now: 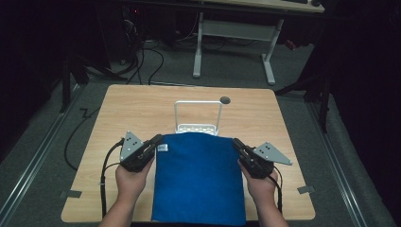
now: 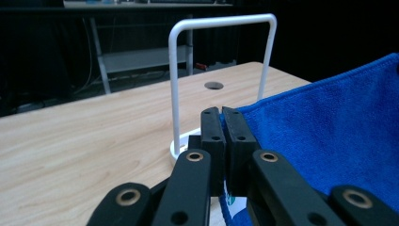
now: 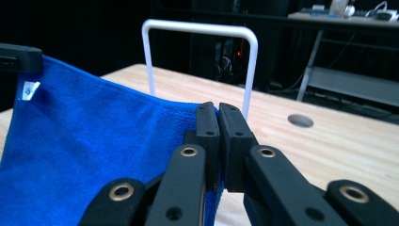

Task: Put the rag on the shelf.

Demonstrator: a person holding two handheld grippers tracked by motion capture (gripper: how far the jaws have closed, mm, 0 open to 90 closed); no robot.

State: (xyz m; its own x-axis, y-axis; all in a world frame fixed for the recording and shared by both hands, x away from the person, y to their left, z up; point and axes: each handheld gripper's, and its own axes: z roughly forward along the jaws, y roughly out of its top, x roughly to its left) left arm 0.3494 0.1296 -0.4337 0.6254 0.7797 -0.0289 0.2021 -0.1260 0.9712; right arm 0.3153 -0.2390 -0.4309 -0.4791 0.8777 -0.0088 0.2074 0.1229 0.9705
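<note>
We hold the towel (image 1: 198,179) taut between both tongs, left (image 1: 155,140) and right (image 1: 236,143) each pinching a far corner; the rack (image 1: 197,116) stands just beyond that edge.

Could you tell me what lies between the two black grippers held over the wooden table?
The blue cloth spans the stretch, its far corners clamped by the left gripper and right gripper, as the high view shows.

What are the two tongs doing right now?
Left tongs: closed, pinching a corner of the blue cloth.
Right tongs: closed, pinching the cloth's other far corner.
</note>
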